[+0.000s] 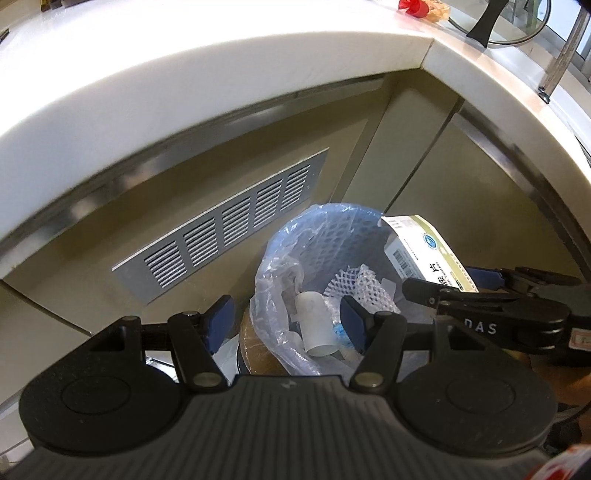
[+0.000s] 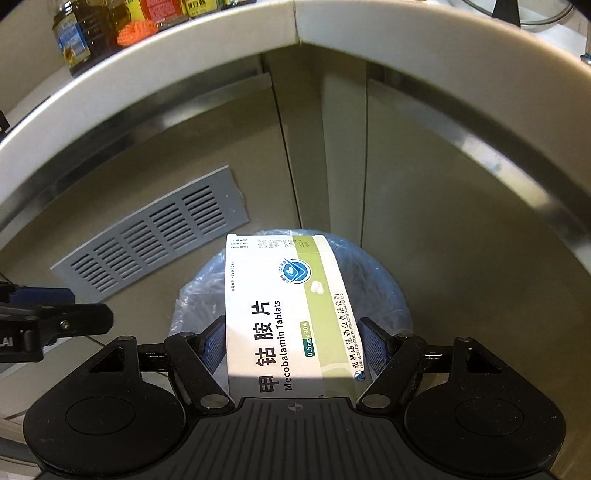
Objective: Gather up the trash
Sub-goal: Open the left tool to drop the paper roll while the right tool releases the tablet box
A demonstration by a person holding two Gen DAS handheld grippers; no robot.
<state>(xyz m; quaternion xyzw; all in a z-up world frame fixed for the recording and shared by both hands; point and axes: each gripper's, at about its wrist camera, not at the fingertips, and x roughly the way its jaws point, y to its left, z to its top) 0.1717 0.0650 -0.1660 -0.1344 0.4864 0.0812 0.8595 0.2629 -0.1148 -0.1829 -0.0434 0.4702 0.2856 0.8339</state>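
Note:
A blue mesh trash bin [image 1: 332,236] lined with a clear plastic bag stands on the floor in the cabinet corner; it also shows in the right wrist view [image 2: 373,280]. Inside lie a white tube [image 1: 314,325] and white foam netting [image 1: 362,284]. My right gripper [image 2: 291,339] is shut on a white and green medicine box [image 2: 284,314] and holds it above the bin. That box shows at the bin's right rim in the left wrist view [image 1: 424,254]. My left gripper [image 1: 284,317] is open and empty, hovering over the bin's near left edge.
Beige cabinet doors [image 2: 424,221] with a grey vent grille [image 1: 229,225] stand behind the bin. A white countertop [image 1: 184,81] overhangs above, with oil bottles [image 2: 77,37] and a glass pan lid [image 1: 517,22] on it. A brown round object [image 1: 258,350] sits beside the bin.

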